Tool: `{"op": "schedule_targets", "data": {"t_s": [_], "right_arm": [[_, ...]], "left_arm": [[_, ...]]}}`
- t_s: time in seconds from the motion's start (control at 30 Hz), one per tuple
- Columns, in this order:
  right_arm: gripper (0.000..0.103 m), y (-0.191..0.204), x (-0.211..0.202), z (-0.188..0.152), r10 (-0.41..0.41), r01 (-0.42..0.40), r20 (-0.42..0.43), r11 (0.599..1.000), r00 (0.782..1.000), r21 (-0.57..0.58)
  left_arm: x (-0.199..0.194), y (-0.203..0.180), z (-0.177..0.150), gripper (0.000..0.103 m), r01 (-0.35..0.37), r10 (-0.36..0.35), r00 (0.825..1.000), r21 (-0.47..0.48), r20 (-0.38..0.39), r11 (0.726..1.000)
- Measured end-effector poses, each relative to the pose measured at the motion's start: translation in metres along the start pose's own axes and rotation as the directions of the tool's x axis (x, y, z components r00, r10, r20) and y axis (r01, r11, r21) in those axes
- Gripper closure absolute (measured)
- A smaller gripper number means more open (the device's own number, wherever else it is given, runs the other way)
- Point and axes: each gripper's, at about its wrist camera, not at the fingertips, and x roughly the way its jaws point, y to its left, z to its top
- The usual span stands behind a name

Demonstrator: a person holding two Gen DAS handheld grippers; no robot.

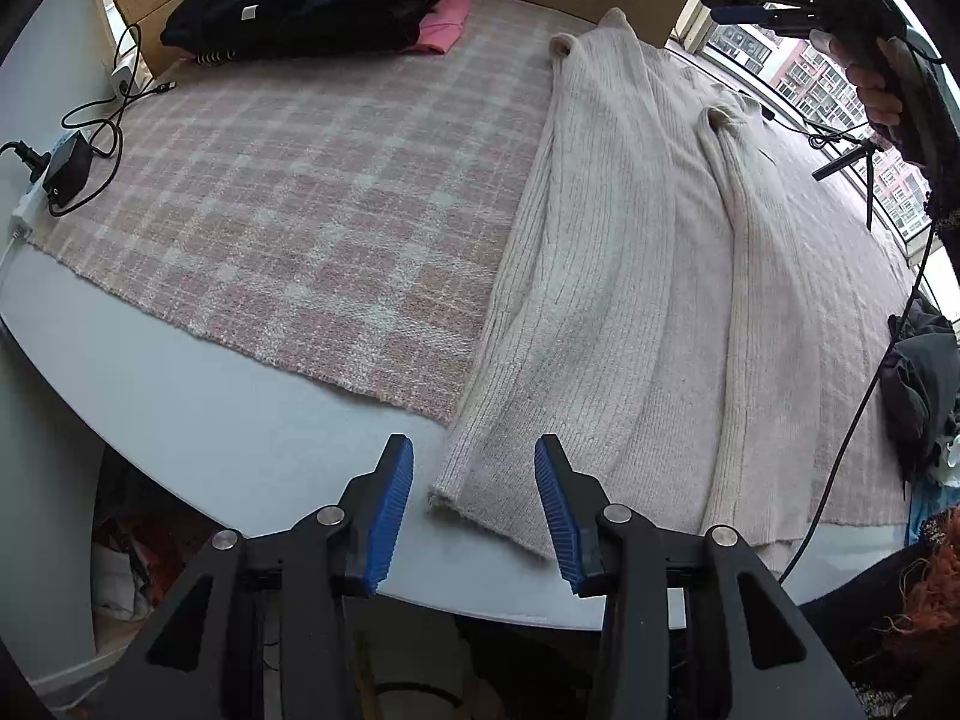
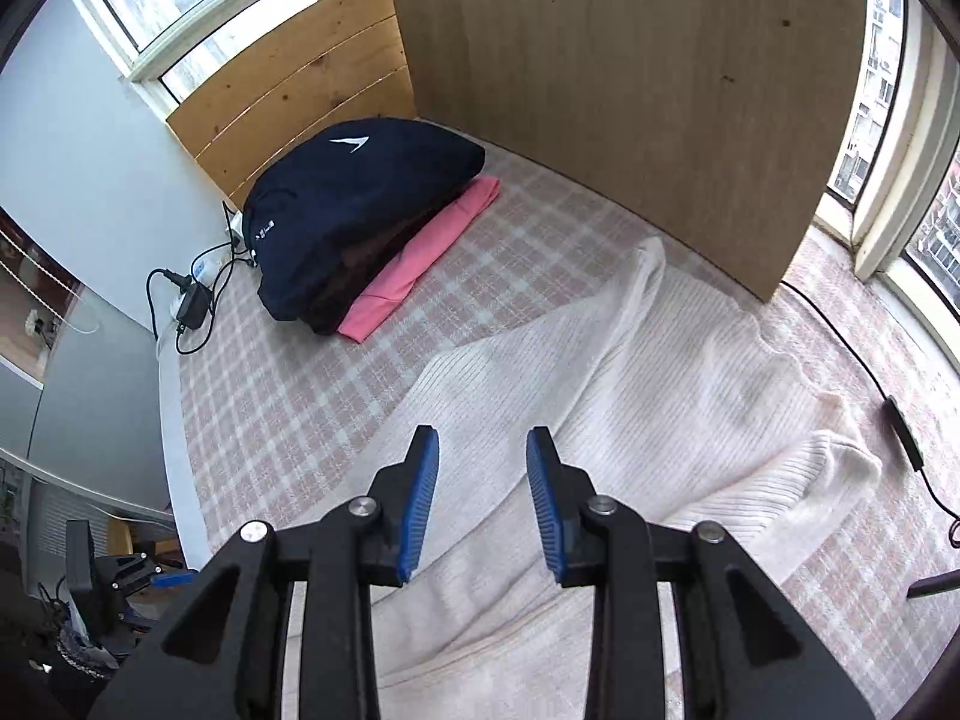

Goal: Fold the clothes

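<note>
Just past the left gripper [image 1: 474, 471], whose jaws are parted and empty, lies the cream sweater's [image 1: 612, 276] near hem corner, its long axis running far along the table, while the right gripper [image 2: 482, 468] hangs apart-jawed, empty, above it.

We count one cream ribbed sweater [image 1: 606, 276] laid flat, both of its two sleeves folded in. One pink plaid cloth [image 1: 312, 204] beneath it, on one counter [image 1: 198, 396]. At the back we see one stack of folded clothes: one navy garment [image 2: 360, 204] on top, one pink garment [image 2: 420, 264] at the bottom. One black power adapter [image 2: 193, 303]. Two hand-held grippers: left [image 1: 474, 510], right [image 2: 483, 504].
</note>
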Motion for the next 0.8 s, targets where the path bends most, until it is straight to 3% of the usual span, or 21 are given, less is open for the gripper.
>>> {"op": "schedule_targets", "data": {"t_s": [0.1, 0.27, 0.5, 0.7, 0.8], "right_arm": [[0.072, -0.006, -0.026, -0.003, -0.099, 0.099, 0.009, 0.994, 0.995, 0.039], [0.072, -0.003, -0.043, -0.029, -0.172, 0.172, -0.015, 0.978, 0.985, 0.114], [0.072, 0.009, -0.034, -0.071, -0.22, 0.233, -0.083, 0.95, 0.972, 0.208], [0.072, 0.031, -0.021, -0.078, -0.208, 0.227, -0.098, 0.938, 0.973, 0.26], [0.06, 0.037, -0.021, -0.096, -0.247, 0.265, -0.098, 0.923, 0.964, 0.281]], "left_arm": [[0.002, 0.001, 0.006, 0.063, 0.03, -0.031, 0.999, 0.038, 0.01, 0.999], [0.007, 0.002, 0.01, 0.063, 0.095, -0.096, 0.995, 0.113, 0.006, 0.989], [0.014, 0.003, 0.01, 0.058, 0.169, -0.169, 0.985, 0.184, -0.02, 0.968], [0.016, 0.003, 0.009, 0.057, 0.205, -0.205, 0.978, 0.228, -0.023, 0.952], [0.014, 0.006, 0.007, 0.057, 0.218, -0.217, 0.976, 0.243, -0.031, 0.945]]}}
